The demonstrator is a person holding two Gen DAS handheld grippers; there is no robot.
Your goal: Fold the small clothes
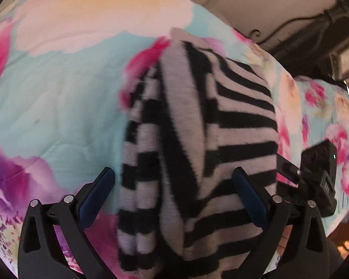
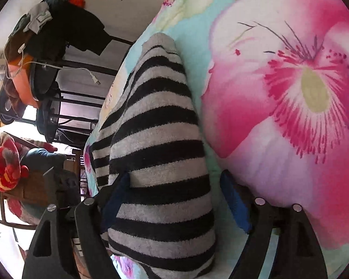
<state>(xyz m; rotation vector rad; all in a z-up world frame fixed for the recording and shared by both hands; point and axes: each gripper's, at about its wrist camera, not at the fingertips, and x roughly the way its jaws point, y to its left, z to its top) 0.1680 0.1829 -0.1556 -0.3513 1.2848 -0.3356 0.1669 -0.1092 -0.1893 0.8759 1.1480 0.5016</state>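
A black-and-white striped fuzzy garment [image 1: 197,139], folded into a long bundle, lies on a floral bedspread [image 1: 58,93]. My left gripper [image 1: 174,186] stands open above it, its blue pads [image 1: 100,193] straddling the bundle's near end. In the right wrist view the same garment [image 2: 156,139] runs away from me. My right gripper [image 2: 174,193] is open around that end: the left pad [image 2: 116,195] sits close against the cloth and the right pad [image 2: 232,202] is apart from it, over the bedspread [image 2: 290,93]. The right gripper's black body [image 1: 318,181] shows at the far right of the left wrist view.
A dark metal bed frame [image 1: 314,23] and a pale wall lie beyond the bed. In the right wrist view, a black metal rack [image 2: 58,74] piled with clothes and a white cable stands off the bed's edge, with a red and yellow plush [image 2: 7,167] on a wooden stand below.
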